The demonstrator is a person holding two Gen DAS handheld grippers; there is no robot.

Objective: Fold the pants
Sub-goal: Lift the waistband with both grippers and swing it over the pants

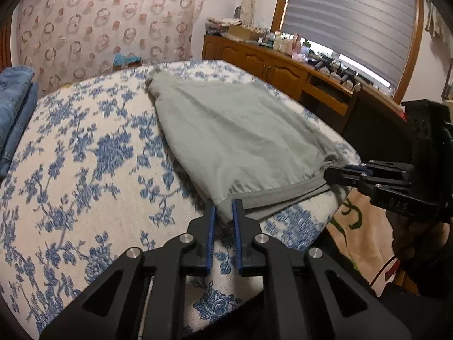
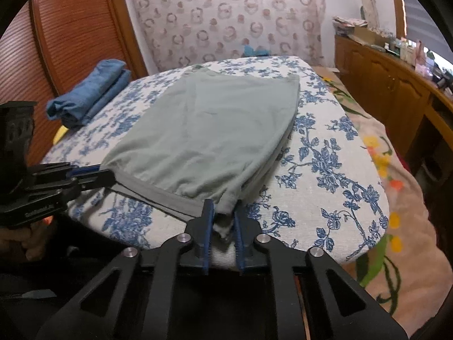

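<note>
On floral cushion (image 2: 325,153), both tongs (image 1: 225,212) (image 2: 222,212) pinching grey pants (image 2: 203,130) waistband corners, folded jeans (image 2: 87,96) beside.

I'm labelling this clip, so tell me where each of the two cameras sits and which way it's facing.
Left wrist: on the left gripper, looking along its fingers across the floral surface toward the window; the right gripper enters from the right.
Right wrist: on the right gripper, facing the patterned hanging cloth; the left gripper enters from the left.
Shared: the grey-green pants, each gripper shut on a near waistband corner, and the folded blue garments.
</note>
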